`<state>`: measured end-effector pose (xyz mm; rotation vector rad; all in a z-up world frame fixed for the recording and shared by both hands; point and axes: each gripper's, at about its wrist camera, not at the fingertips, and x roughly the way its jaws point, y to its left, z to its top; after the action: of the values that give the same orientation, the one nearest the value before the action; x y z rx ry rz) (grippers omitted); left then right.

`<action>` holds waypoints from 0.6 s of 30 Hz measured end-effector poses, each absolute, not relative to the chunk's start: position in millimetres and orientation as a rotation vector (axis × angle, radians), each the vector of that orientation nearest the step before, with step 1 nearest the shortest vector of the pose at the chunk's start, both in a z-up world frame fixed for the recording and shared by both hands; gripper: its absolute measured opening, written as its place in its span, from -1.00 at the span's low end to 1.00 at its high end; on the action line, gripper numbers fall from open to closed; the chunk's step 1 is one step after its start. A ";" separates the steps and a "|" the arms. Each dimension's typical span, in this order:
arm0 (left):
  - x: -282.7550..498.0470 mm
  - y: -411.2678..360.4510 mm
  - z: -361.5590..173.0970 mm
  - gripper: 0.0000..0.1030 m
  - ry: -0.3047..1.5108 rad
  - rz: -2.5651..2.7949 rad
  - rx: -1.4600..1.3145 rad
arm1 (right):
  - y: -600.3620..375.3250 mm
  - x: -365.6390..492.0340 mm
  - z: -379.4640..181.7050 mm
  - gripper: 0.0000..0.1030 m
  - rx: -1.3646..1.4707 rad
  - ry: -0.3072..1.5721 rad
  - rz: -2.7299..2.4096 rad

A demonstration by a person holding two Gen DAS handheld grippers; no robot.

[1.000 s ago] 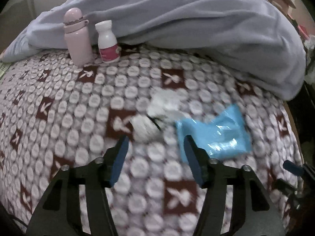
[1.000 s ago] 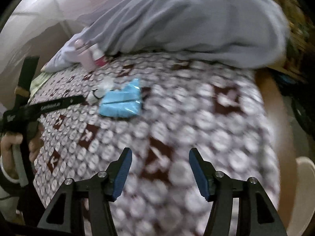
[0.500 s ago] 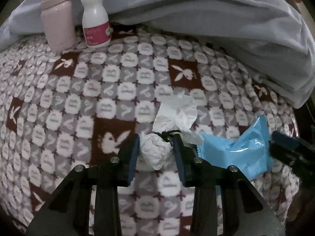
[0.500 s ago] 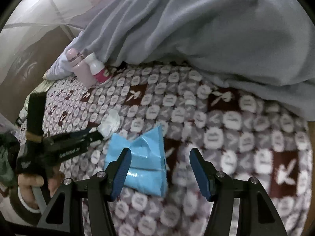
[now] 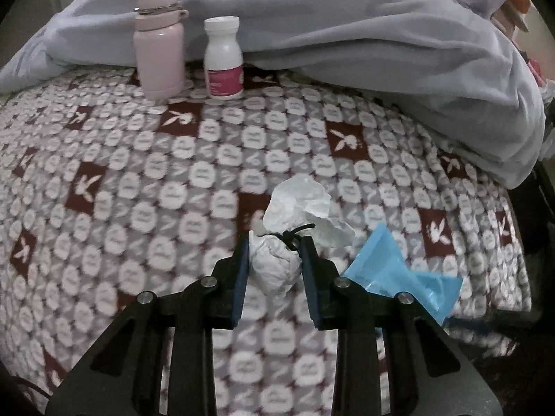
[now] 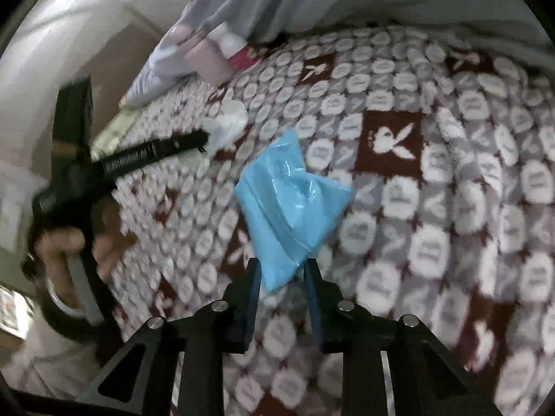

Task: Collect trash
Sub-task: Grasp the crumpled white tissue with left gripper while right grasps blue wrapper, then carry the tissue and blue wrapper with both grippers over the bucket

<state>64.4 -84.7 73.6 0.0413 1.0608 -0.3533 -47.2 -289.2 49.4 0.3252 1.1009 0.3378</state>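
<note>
A crumpled white tissue wad (image 5: 275,263) tied with a black thread lies on the patterned blanket (image 5: 138,173). My left gripper (image 5: 275,246) is shut on the wad, its blue pads pressing both sides. More white tissue (image 5: 298,199) sticks up just behind it. A blue plastic wrapper (image 5: 388,270) lies to the right. In the right wrist view my right gripper (image 6: 281,270) is shut on the near corner of the blue wrapper (image 6: 288,204). The left gripper (image 6: 152,154) and the white tissue (image 6: 230,121) show at the left of that view.
A pink flask (image 5: 158,43) and a white pill bottle with a pink label (image 5: 223,59) stand at the back of the bed. A bulky grey-blue duvet (image 5: 381,34) lies behind them and along the right. The bed edge drops off at the right (image 5: 527,277).
Both grippers moved in and closed: the left on the tissue wad, the right on the blue wrapper's corner. The wrapper's near end has lifted slightly.
</note>
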 end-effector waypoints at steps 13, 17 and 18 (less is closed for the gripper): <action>34.0 -47.4 63.7 -0.49 1.113 -0.329 -0.020 | -228.4 14.0 35.9 0.50 -0.176 1.075 0.398; 24.5 -49.7 60.6 -0.49 1.125 -0.341 -0.040 | -234.7 5.7 27.6 0.30 -0.125 1.061 0.371; 22.2 -51.7 60.8 -0.49 1.125 -0.348 -0.047 | -239.4 2.0 29.9 0.17 -0.090 1.062 0.367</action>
<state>22.2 -51.7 60.8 -0.0465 1.1245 -0.3484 2.0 -239.4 29.9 -0.0903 1.0622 0.3671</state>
